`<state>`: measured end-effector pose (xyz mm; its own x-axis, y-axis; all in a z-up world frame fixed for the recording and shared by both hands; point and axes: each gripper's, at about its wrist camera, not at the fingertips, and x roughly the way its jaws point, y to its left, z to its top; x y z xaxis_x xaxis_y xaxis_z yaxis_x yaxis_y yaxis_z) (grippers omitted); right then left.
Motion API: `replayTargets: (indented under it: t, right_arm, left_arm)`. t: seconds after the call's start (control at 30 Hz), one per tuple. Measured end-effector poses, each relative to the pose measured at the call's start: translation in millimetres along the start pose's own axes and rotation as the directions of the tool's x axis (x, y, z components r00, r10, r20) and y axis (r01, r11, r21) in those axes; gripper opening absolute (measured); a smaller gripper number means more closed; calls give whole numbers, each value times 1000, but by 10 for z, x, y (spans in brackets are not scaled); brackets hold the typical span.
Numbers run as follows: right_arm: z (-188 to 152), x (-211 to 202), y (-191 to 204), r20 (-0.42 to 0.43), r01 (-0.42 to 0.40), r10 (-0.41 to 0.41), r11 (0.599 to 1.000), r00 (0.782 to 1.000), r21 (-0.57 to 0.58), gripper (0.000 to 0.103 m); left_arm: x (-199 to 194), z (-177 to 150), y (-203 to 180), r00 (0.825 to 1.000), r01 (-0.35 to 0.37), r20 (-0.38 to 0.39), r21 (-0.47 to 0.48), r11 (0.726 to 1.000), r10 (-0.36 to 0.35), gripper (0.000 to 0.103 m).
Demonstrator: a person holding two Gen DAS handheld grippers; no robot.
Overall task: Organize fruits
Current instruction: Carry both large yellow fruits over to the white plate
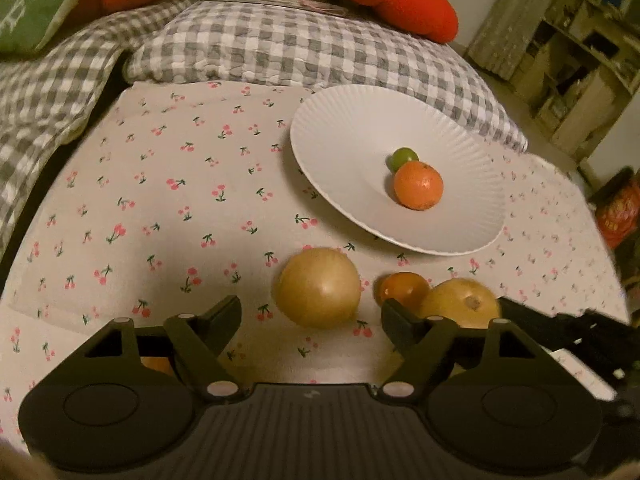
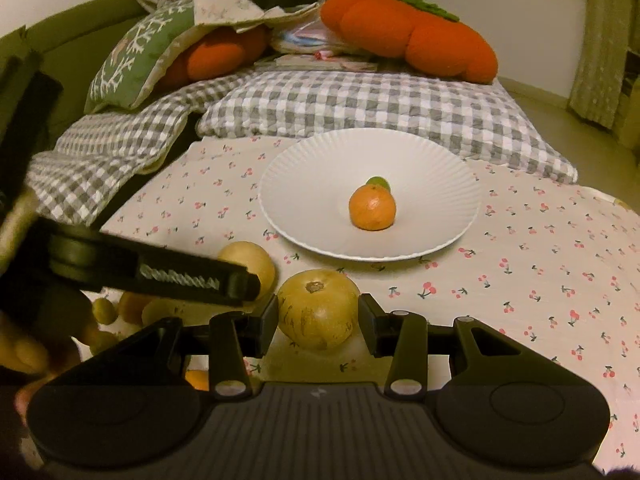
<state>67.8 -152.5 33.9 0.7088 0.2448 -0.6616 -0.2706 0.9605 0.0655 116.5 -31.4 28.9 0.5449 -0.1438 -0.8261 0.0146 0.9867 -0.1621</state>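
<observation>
A white plate (image 1: 344,128) on the cherry-print cloth holds an orange (image 1: 418,185) with a small green fruit (image 1: 404,157) behind it. My left gripper (image 1: 311,307) stands open. A round yellow fruit (image 1: 318,286) lies on the cloth between its fingertips, with a gap on each side. To its right sit a small orange (image 1: 400,289) and a second yellow fruit (image 1: 460,300). My right gripper (image 2: 318,309) is shut on that second yellow fruit (image 2: 318,320), stem end up, its pads against both sides. The plate (image 2: 432,184) lies straight ahead of it.
Several small fruits (image 2: 120,308) lie at the near left, partly hidden behind the left gripper's finger (image 2: 192,276). A grey checked quilt (image 1: 280,48) borders the cloth's far edge, with orange plush cushions (image 2: 416,36) and a green pillow (image 2: 136,56) behind. Shelves (image 1: 580,60) stand at the far right.
</observation>
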Motion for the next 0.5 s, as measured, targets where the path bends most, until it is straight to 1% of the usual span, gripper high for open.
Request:
replayTargets:
  t: [0.17,0.23,0.3,0.33,0.37,0.4,0.43,0.5]
  right_arm:
    - [41,-61,-78,19,-1,0,1000,1000,31,40]
    - [55,-81,-118,26,1,-2,999,1000,45,40]
    - [69,-99,-165,31,5,-7,998,999,60,40]
    - [76,-101,-181,33,6,-9,998,999,66,40]
    - [84,-102,-197,33,7,-10,997,999,72,40]
    - [84,-108,-205,35,8,-10,997,999,76,40]
    - [92,-114,-217,37,7,-10,997,999,80,40]
    - [105,-132,-232,44,6,-10,996,999,88,40]
  left_arm:
    - [131,52,23,1000,-15,12,6,1000,15,65]
    - [192,98,58,999,-24,24,-5,1000,24,64]
    - [254,138,96,999,-2,32,-25,1000,3,59]
    - [274,147,99,999,11,34,-32,999,-10,53]
    - [294,152,94,999,34,30,-35,999,-33,40]
    - [310,152,82,999,51,21,-38,998,-50,37]
    - [310,149,52,999,40,20,-34,999,-39,37]
    - [299,145,-26,1000,14,19,7,1000,-14,36]
